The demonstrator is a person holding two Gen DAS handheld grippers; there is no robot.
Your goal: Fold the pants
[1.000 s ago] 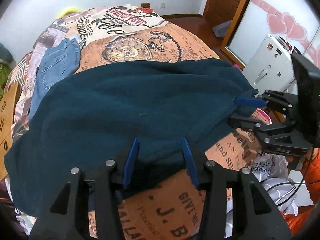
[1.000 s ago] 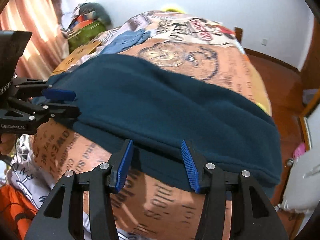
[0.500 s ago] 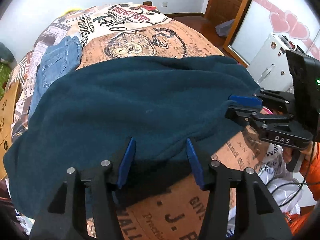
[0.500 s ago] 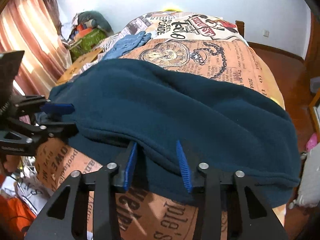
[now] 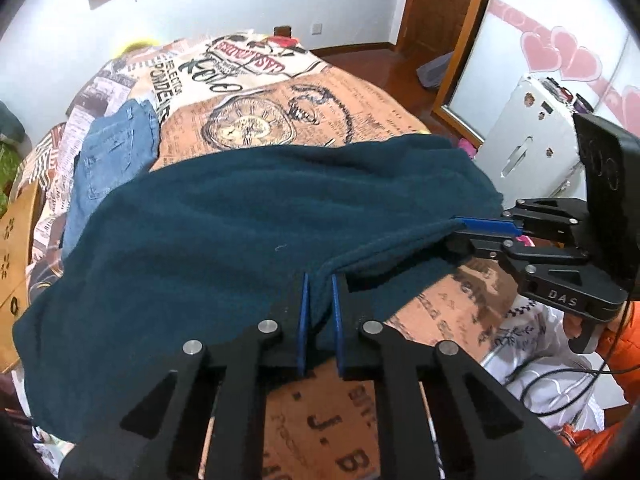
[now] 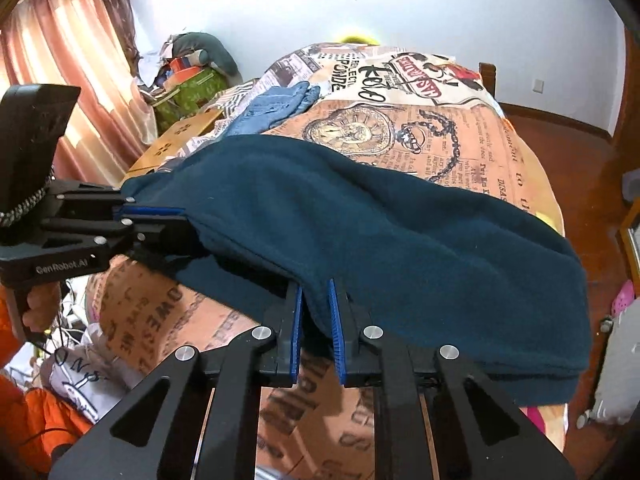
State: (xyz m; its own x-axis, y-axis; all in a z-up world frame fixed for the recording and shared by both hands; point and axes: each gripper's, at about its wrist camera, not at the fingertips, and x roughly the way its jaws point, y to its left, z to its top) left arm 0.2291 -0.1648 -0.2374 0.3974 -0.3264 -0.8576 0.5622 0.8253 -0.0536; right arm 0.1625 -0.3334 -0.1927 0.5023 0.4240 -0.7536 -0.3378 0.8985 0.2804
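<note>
Both grippers, left [image 5: 319, 312] and right [image 6: 315, 316], now clamped, seemingly lifting dark teal fleece pants' [image 5: 248, 240] near edge off newsprint-patterned bed [image 5: 360, 104].

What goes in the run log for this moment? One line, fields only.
left tool: shut on pants | right tool: shut on pants | pants: dark teal, near edge pinched, spread on bed | jeans: far side

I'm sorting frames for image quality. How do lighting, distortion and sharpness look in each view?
Left wrist view: strong fisheye bulge with dark corners; even indoor light; the pants and left gripper look sharp, with a soft shadow under the lifted edge. Right wrist view: same bulge; the curtain glows with bright backlight, nearly washed out; the right gripper is sharp.
</note>
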